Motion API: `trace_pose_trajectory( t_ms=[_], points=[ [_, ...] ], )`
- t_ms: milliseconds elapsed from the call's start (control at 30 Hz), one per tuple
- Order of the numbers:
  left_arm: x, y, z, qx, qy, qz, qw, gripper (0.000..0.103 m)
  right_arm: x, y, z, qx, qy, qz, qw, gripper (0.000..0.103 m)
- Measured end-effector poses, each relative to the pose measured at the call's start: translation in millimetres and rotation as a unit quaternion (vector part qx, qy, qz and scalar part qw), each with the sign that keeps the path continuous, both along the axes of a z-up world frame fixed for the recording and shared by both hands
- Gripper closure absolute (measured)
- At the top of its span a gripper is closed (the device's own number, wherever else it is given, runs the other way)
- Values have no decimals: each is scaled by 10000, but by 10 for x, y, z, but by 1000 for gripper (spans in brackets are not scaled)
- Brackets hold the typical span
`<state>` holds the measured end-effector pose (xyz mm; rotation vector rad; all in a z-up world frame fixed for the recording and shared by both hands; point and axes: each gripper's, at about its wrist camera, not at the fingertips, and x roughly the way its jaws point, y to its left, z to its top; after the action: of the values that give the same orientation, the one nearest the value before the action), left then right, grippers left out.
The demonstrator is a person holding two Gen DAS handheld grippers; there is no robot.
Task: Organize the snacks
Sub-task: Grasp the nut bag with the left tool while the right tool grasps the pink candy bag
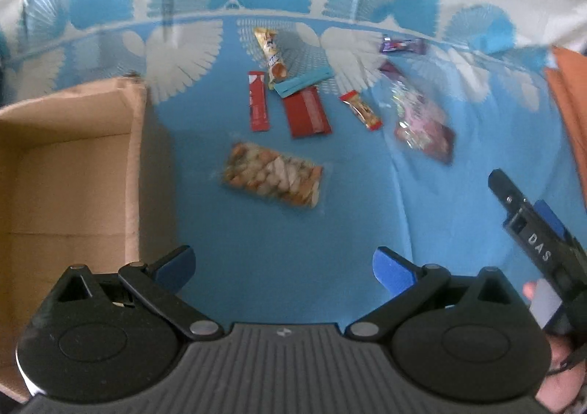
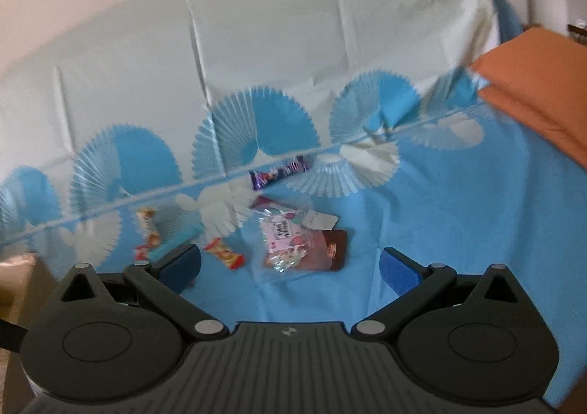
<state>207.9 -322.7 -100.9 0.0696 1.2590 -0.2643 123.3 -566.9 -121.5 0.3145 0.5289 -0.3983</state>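
Only left view: cardboard box (image 1: 69,172), nut pack (image 1: 273,175) | both hand-held grippers (image 1: 282,267) (image 2: 290,267) spread, empty

Clear nut packet (image 1: 272,176) lies flat at centre; red wrappers (image 1: 307,112) and assorted bars scattered toward 12 o'clock; open cardboard box (image 1: 69,172) at 9 o'clock.

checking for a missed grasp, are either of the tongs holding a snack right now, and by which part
Nothing is held. The left tongs and right tongs are both open with only blue cloth between their fingers; the nut packet lies untouched.
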Motion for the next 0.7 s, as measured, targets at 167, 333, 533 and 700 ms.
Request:
trace_pose_trajectory(
  t_ms=[167,333,533,700],
  points=[
    [684,-193,-663,-85,771,877,9931,0,718,-358,-452,299,315,361,9984,0],
    [1044,-206,-1149,-194,1193,1523,9809,0,1218,-454,-754,201,502,509,9972,0],
    [1191,-186,-1567,-48,1449,1584,9767,0,1708,-550,-1077,49,896,709,9934,0],
    [1243,-166,-1607,-100,1511,1621,9751,0,1939,-535,-1305,-175,1141,778,9903,0]
  ],
)
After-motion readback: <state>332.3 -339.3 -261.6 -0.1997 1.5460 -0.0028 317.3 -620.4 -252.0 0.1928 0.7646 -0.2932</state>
